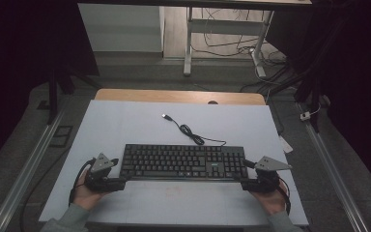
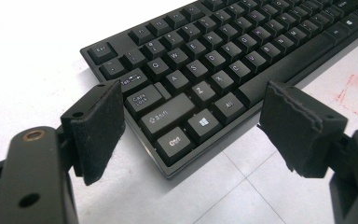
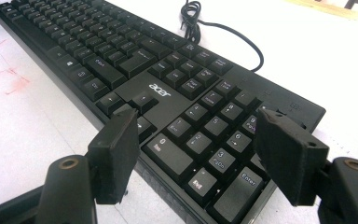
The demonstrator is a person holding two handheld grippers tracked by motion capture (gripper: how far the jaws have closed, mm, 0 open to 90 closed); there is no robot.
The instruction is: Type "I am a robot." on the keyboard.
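Note:
A black keyboard (image 1: 183, 162) lies across the white board, its cable (image 1: 188, 129) coiling away to a USB plug (image 1: 165, 116). My left gripper (image 1: 122, 180) is at the keyboard's near left corner. In the left gripper view that corner of the keyboard (image 2: 200, 70) lies between the open jaws of the left gripper (image 2: 200, 123), and the pads (image 2: 98, 126) stand apart from it. My right gripper (image 1: 245, 176) is at the near right corner. There the number pad of the keyboard (image 3: 168, 88) sits between the open jaws of the right gripper (image 3: 200, 149), whose pads (image 3: 289, 154) hover by the edges.
The white board (image 1: 125, 125) covers a wooden table (image 1: 174, 95). A faint red square mark (image 1: 174, 192) lies in front of the keyboard. Beyond the table stand desk legs (image 1: 188, 43) with loose cables on the floor. Metal rails (image 1: 29, 164) run along both sides.

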